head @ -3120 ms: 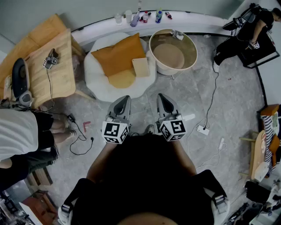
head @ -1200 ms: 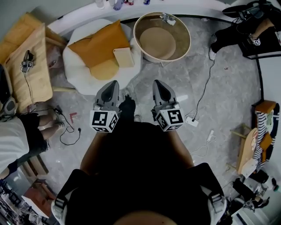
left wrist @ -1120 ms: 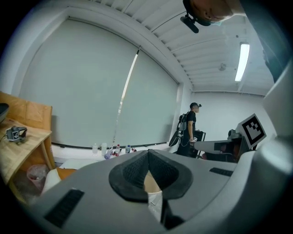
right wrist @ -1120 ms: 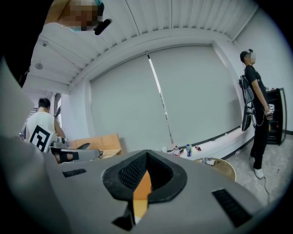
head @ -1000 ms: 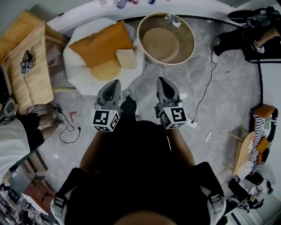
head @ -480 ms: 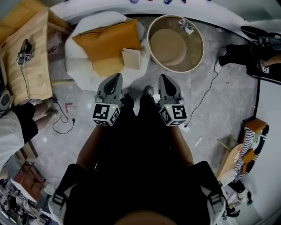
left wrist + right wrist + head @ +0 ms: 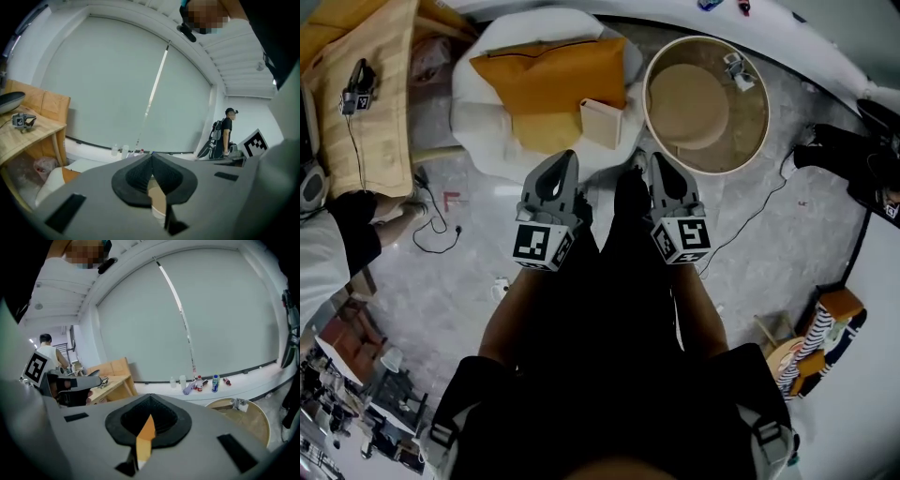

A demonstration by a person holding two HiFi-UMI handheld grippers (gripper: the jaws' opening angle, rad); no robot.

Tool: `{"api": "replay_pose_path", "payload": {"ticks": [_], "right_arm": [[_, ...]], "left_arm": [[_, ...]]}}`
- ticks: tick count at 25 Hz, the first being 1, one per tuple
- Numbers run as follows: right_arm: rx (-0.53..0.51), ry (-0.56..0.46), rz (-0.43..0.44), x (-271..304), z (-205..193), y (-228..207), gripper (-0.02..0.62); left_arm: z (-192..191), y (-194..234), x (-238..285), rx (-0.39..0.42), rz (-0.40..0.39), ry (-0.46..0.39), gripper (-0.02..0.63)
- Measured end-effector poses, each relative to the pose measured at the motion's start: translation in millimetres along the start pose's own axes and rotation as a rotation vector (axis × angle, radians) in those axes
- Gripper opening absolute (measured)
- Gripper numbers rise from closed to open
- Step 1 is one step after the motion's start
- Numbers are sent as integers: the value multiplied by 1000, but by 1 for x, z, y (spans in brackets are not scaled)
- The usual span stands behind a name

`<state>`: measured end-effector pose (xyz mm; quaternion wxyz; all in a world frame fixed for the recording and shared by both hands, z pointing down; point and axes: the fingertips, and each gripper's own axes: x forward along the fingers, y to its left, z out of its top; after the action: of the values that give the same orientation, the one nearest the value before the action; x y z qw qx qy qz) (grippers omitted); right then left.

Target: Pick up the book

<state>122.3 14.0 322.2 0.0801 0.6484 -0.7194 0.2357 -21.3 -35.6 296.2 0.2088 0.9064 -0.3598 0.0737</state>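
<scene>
The book [image 7: 603, 122], thin and pale tan, lies on a white pouffe [image 7: 478, 122] at the near right edge of an orange cushion [image 7: 551, 73]. Both grippers hang side by side above the floor, just short of the pouffe. My left gripper [image 7: 569, 156] points at the pouffe's near rim, below and left of the book, with its jaws shut and nothing held. My right gripper [image 7: 656, 157] is to the book's lower right, shut and empty too. In the left gripper view the pads [image 7: 140, 176] meet at the tip. In the right gripper view a sliver of orange cushion [image 7: 146, 432] shows between the pads.
A big round wooden tub [image 7: 754, 141] stands right of the pouffe. A wooden table [image 7: 366, 112] with a small device stands at the left. A person's legs [image 7: 337, 234] and a cable [image 7: 441, 234] are on the floor at the left. Bottles [image 7: 201, 383] line the far ledge.
Both grippers have moved forward and lower toward the pouffe, staying shut. The pouffe, book and tub now sit closer, and the book is just beyond the fingertips.
</scene>
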Motion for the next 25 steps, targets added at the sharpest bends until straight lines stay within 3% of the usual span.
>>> {"api": "replay_pose_path", "payload": {"ticks": [2, 8, 18, 25], "right_arm": [[5, 30, 25, 21, -7, -12, 3], [54, 105, 72, 77, -48, -48, 3], [84, 226, 162, 163, -167, -83, 3], [107, 277, 136, 188, -239, -100, 3]], "left_arm": [[-4, 3, 22, -35, 23, 3, 8], [-33, 18, 87, -44, 54, 35, 8], [-137, 65, 143, -104, 128, 79, 8], [-210, 74, 152, -142, 118, 137, 8]]}}
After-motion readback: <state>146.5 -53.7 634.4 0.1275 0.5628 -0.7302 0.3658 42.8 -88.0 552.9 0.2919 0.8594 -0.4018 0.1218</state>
